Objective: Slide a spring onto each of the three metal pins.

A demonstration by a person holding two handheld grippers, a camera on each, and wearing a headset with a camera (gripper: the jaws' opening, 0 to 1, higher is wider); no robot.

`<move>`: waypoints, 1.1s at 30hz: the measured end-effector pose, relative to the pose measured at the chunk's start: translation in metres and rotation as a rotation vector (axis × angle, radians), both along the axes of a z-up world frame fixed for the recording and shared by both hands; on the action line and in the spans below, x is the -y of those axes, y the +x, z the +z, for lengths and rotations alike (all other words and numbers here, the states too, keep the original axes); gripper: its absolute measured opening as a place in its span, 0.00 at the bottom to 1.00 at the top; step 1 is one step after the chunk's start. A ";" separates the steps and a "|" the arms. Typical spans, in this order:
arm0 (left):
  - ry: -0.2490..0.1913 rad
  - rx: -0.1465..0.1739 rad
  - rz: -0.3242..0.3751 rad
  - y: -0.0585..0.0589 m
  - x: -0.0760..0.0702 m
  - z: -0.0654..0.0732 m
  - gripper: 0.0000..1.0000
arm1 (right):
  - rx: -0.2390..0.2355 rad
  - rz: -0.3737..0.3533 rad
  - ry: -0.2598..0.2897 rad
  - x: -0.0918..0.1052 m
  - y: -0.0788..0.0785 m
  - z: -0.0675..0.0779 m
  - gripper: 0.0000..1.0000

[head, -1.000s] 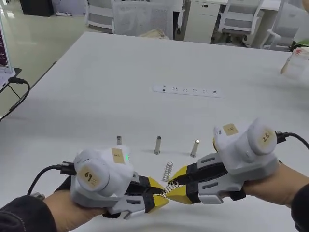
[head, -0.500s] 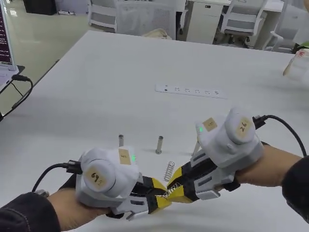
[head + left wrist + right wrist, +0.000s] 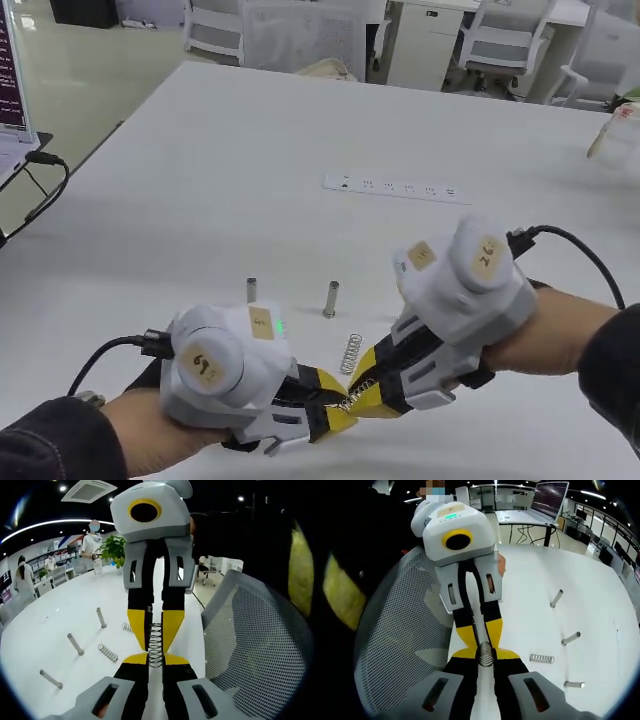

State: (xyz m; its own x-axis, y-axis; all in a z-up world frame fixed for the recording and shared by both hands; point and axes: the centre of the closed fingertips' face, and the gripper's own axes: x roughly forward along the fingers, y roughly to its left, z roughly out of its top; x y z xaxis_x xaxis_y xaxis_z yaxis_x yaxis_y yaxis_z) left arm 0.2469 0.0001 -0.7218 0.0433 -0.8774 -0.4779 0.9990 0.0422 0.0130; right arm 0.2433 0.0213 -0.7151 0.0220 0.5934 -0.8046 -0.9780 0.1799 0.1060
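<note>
A small spring is held in the air between both grippers' yellow tips. My left gripper is shut on one end, and my right gripper is shut on the other. In the left gripper view the spring runs from my left gripper up into the right one's jaws. Two upright metal pins stand bare beyond the grippers; the right gripper's body hides the spot to their right. The right gripper view has three pins. A loose spring lies near the pins.
A white power strip lies farther back on the white table. A black cable hangs off the left edge. A grey mesh chair is close behind the hands. Another loose spring lies by the far pin.
My right gripper has moved left and rolled over, and now covers the right-hand pin. The left gripper has barely moved. The spring stays held between both.
</note>
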 end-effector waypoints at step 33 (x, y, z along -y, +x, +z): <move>-0.019 -0.037 0.130 0.026 -0.033 -0.010 0.18 | -0.020 -0.063 -0.108 0.046 0.011 -0.001 0.08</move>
